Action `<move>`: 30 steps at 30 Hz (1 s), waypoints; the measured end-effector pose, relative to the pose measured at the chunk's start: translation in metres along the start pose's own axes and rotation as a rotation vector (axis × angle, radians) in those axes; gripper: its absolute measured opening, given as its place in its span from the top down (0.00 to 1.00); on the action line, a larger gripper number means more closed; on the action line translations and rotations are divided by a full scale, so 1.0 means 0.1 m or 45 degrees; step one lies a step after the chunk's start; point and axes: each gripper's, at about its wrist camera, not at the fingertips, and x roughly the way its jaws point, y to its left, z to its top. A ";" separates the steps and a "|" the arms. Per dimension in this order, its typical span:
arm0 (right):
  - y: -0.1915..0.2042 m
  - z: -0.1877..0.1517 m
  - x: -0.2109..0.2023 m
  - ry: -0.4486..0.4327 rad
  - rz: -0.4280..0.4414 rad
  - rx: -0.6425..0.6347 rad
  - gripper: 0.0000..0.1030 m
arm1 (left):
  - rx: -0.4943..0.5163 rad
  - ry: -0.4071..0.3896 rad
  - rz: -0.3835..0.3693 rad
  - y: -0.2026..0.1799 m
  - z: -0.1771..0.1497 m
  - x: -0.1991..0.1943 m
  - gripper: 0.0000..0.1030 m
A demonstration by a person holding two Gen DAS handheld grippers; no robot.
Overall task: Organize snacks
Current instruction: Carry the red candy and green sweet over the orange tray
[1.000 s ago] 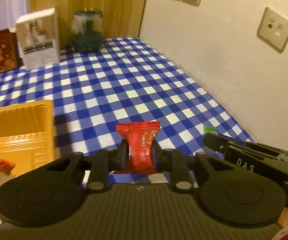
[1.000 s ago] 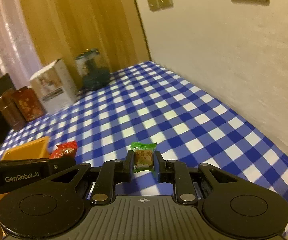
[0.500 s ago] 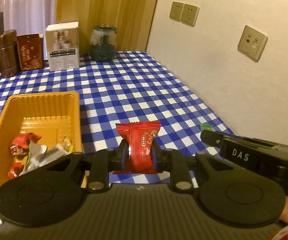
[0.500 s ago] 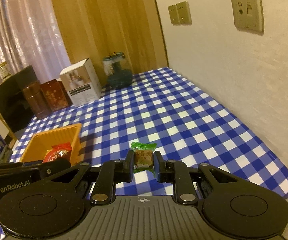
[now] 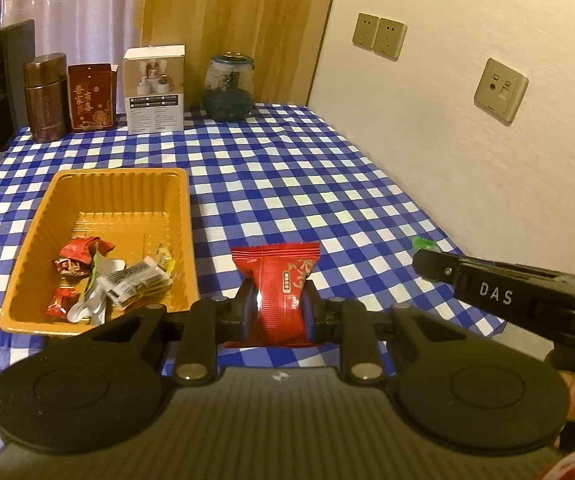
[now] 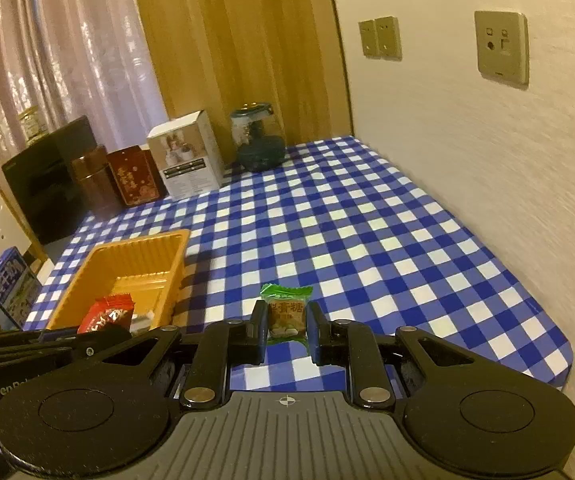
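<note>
The orange tray (image 5: 99,196) sits on the counter (image 5: 287,184), which wears a blue and white checked cloth. Everything here is told from that tray. Inside it, at the near end, lie a few small wrapped snacks (image 5: 107,276), red ones and silvery ones, all in a loose heap.

Just to the right of the tray, the left gripper (image 5: 277,300) has its fingers (image 5: 245,304) closed tight on a red snack packet (image 5: 277,284). The packet is up in the air, beside the tray's near right corner and not over it yet. It looks light and soft, and the wrapper is shiny (so it may be slippery). The fingers pinch it across the puffy middle, which seems a good spot, since the flat crimped ends would slide out.

Farther right of the tray, the right gripper (image 6: 286,322) holds a small green candy (image 6: 286,312). Its fingers (image 6: 258,326) are closed on both sides of the candy. This one looks tiny and light too, with a crinkly wrapper and maybe a firmer lump inside. A gentle squeeze should be enough for both.

Both snacks probably go into the tray next.
</note>
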 end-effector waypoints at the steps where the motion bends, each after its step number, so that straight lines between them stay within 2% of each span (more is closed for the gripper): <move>1: 0.02 -0.01 -0.02 -0.001 0.004 -0.004 0.80 | -0.001 -0.001 0.004 0.00 -0.02 -0.03 0.79; 14: 0.36 -0.10 -0.21 0.005 0.091 -0.070 0.80 | -0.017 -0.008 0.081 0.28 -0.21 -0.37 0.79; 23: 0.75 -0.18 -0.14 0.038 0.184 -0.146 0.80 | -0.075 -0.027 0.178 0.66 -0.26 -0.58 0.79; 30: 1.05 -0.20 -0.01 0.057 0.241 -0.204 0.80 | -0.105 -0.039 0.215 0.89 -0.23 -0.65 0.79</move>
